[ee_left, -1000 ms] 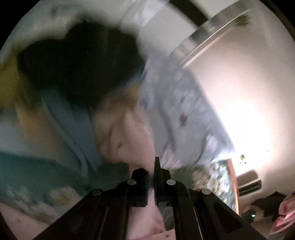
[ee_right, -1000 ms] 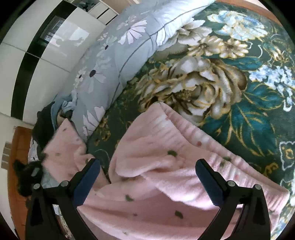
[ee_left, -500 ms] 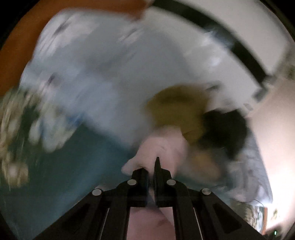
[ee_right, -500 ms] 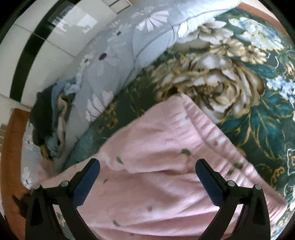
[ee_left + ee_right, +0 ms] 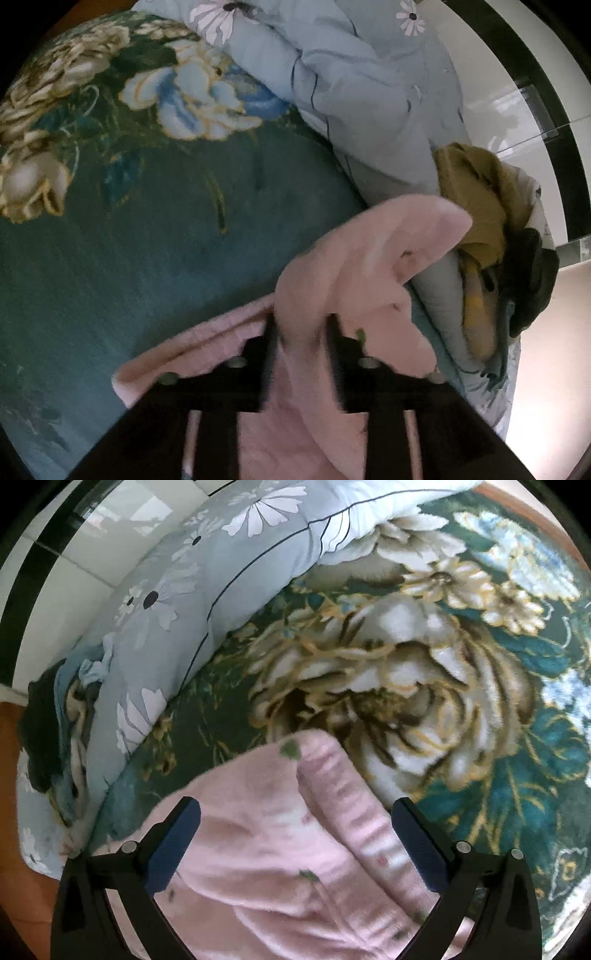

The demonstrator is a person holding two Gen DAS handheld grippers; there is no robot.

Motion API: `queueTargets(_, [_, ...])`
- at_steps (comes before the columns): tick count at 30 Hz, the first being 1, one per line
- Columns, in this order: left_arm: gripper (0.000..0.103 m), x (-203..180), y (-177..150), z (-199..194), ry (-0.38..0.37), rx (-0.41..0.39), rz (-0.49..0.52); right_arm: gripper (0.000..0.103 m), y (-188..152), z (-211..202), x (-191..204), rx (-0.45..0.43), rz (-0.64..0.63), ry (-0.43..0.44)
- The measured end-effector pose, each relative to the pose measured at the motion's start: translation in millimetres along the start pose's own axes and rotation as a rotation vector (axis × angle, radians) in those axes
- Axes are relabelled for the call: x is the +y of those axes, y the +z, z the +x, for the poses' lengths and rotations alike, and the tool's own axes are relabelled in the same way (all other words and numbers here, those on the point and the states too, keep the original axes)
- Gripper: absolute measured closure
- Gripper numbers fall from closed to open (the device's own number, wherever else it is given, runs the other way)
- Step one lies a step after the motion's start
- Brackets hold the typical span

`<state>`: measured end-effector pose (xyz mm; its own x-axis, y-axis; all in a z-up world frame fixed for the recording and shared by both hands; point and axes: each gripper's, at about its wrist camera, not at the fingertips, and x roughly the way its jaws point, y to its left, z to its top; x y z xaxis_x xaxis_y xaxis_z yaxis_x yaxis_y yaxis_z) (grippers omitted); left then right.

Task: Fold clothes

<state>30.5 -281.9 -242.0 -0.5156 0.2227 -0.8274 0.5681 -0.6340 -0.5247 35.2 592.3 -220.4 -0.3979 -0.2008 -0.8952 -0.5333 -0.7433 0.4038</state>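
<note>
Pink fleece is what you are working: a soft pink garment [image 5: 280,853] with small green specks and a ribbed band, lying on the dark green floral blanket [image 5: 388,686] that covers the bed. In the left wrist view your left gripper [image 5: 301,332] has just been opening; its jaws stand narrowly apart with a roll of the pink cloth [image 5: 351,280] between them. The picture is blurred there, so you cannot be sure whether the pads press on the fabric or merely flank it. That roll humps up beside the pale blue daisy-print quilt [image 5: 369,85] and a heap of other clothes, mustard and black [image 5: 480,206], bunched at the bed's edge.

Your right gripper [image 5: 295,834] hangs over the garment with its blue-padded fingers [image 5: 173,842] spread wide, holding nothing; the ribbed band runs between them.

As for progress, you look to be early to midway on this piece. One portion seems to have been laid over onto the body of the garment, but the cloth is rumpled, its edges are not squared, and no tidy rectangle shows. What is left, by my reading: flatten the pink garment, complete its folds, then deal with the heap by the quilt, which looks untouched.
</note>
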Motion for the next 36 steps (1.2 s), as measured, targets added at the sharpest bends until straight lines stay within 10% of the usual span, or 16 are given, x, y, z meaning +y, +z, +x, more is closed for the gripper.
queueTargets(11, [0.053, -3, 15, -16, -0.013, -0.086, -0.014, 0.025, 5, 17, -13, 0.030, 0.189, 0.159])
queueTargets(13, [0.053, -3, 19, -17, -0.015, -0.090, -0.026, 0.067, 5, 15, -14, 0.034, 0.232, 0.226])
queueTargets(16, [0.053, -6, 26, -17, -0.026, -0.101, -0.038, 0.093, 5, 16, 0, 0.064, 0.210, 0.201])
queueTargets(28, [0.046, -31, 55, 4, -0.034, -0.094, 0.030, 0.096, 104, -94, 39, -0.363, 0.086, 0.117])
queueTargets(36, [0.046, -43, 48, 60, -0.016, 0.040, 0.061, 0.096, 132, -39, 32, -0.221, 0.057, -0.104])
